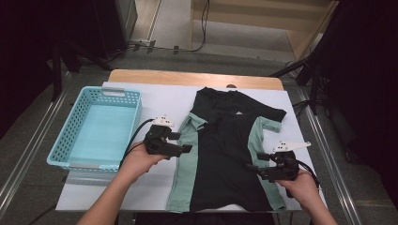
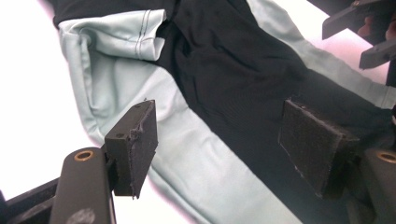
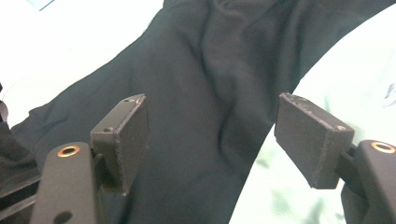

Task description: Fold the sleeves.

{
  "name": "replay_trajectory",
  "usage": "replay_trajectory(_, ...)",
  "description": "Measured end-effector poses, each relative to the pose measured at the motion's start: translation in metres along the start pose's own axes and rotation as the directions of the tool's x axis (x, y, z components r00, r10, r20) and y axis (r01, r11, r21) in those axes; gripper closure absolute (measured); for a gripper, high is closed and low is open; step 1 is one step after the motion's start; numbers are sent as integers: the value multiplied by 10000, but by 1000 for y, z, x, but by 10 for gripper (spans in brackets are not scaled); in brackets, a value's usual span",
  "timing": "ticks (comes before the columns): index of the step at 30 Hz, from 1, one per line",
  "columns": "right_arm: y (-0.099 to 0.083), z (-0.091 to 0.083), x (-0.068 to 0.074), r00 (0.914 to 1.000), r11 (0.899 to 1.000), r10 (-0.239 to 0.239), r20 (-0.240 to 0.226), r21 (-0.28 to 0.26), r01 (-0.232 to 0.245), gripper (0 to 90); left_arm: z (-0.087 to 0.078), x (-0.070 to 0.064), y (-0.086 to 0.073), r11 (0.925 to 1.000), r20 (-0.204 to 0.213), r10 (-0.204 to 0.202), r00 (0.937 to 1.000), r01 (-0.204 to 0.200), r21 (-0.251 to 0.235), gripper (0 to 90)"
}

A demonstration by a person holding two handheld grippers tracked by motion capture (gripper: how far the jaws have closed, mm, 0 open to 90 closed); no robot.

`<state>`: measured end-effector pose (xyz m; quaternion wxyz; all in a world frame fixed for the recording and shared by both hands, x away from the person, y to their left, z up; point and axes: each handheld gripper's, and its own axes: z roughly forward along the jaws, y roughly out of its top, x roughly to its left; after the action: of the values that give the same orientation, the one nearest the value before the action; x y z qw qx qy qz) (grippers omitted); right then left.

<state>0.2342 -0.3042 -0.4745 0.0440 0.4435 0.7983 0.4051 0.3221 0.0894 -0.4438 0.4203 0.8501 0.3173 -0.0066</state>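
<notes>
A black and mint-green T-shirt [image 1: 225,154] is laid flat on the white table cover [image 1: 159,101], collar away from the person, hem at the near edge. The body panel is matte black knit with soft creases; side panels and sleeve ends are pale green with a slight sheen. The shirt's left-hand sleeve [image 2: 122,38] is folded in over the body, its double-stitched hem seen in the left gripper view. A second black layer is bunched at the collar end, its short sleeve spread to the right. The left gripper [image 1: 184,149] is held in the left hand [image 1: 141,161] at the shirt's left green panel, jaws wide apart, nothing between them; the black pads [image 2: 135,147] are rectangular, rough-faced, frayed at one edge, and are seen over the green/black seam. The right gripper [image 1: 251,167] is held in the right hand [image 1: 300,183] at the shirt's right edge, jaws likewise spread wide with nothing clamped; its pads [image 3: 128,140] are seen above the black fabric where it meets the pale surface. Contact with the cloth cannot be told for either gripper. A light-blue perforated plastic basket [image 1: 77,140], rectangular with rounded rim, is set on the table's left side, well apart from the shirt. Bare wood [image 1: 141,75] is exposed along the table's far edge.
</notes>
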Motion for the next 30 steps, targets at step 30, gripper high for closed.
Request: replay_trajectory(30,6,-5,-13,9996,9998,163,251,-118,-161,247,-28,-8,-38,9993,-443,-206,9988,220,298,295)
